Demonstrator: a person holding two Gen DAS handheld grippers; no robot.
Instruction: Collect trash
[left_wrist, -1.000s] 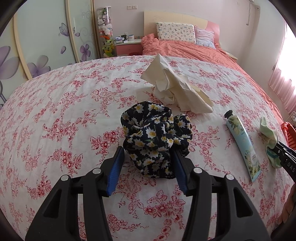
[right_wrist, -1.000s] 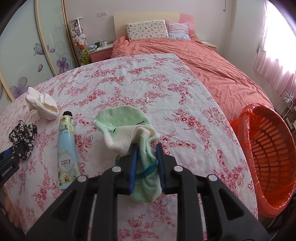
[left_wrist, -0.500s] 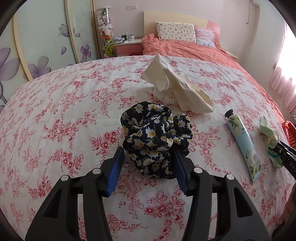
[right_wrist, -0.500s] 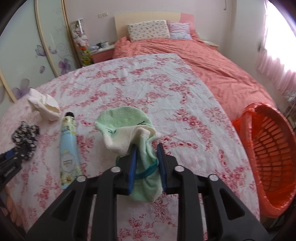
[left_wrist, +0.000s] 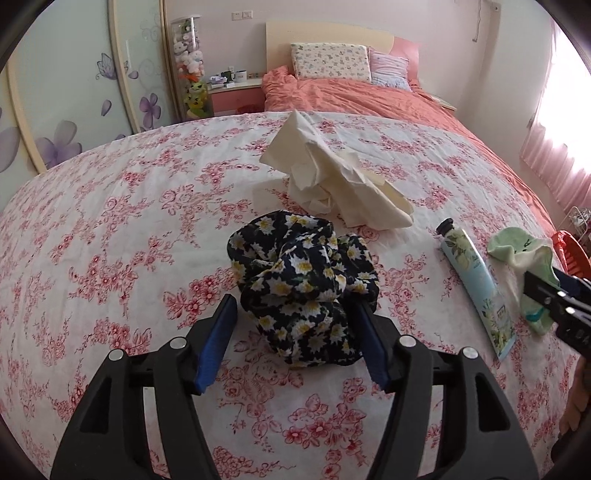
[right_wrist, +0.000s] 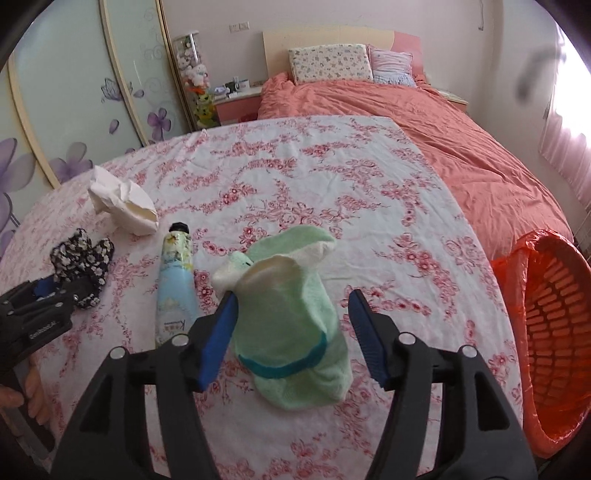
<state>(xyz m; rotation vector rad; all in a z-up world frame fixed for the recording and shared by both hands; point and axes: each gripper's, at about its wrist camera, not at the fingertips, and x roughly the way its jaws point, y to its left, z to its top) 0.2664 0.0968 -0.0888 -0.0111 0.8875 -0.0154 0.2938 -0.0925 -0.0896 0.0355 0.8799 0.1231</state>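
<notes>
My left gripper (left_wrist: 295, 317) is open, its blue pads on either side of a black daisy-print scrunchie (left_wrist: 303, 284) lying on the floral cloth. My right gripper (right_wrist: 293, 314) is open around a light green sock (right_wrist: 288, 325) that lies between its fingers; the sock also shows in the left wrist view (left_wrist: 524, 258). Crumpled cream paper (left_wrist: 332, 181) lies beyond the scrunchie and shows in the right wrist view (right_wrist: 122, 203). A pale blue tube (right_wrist: 175, 284) lies between scrunchie and sock. An orange bin (right_wrist: 546, 332) stands at the right, below the table edge.
The floral tablecloth (left_wrist: 110, 229) covers a round table. A bed with a coral duvet (right_wrist: 443, 122) lies behind it. A wardrobe with flower-print doors (left_wrist: 66, 110) stands at the left. The right gripper's body (left_wrist: 557, 306) shows at the left view's right edge.
My right gripper has opened and let go of the green sock, which now lies loose between its fingers. The left gripper has not moved.
</notes>
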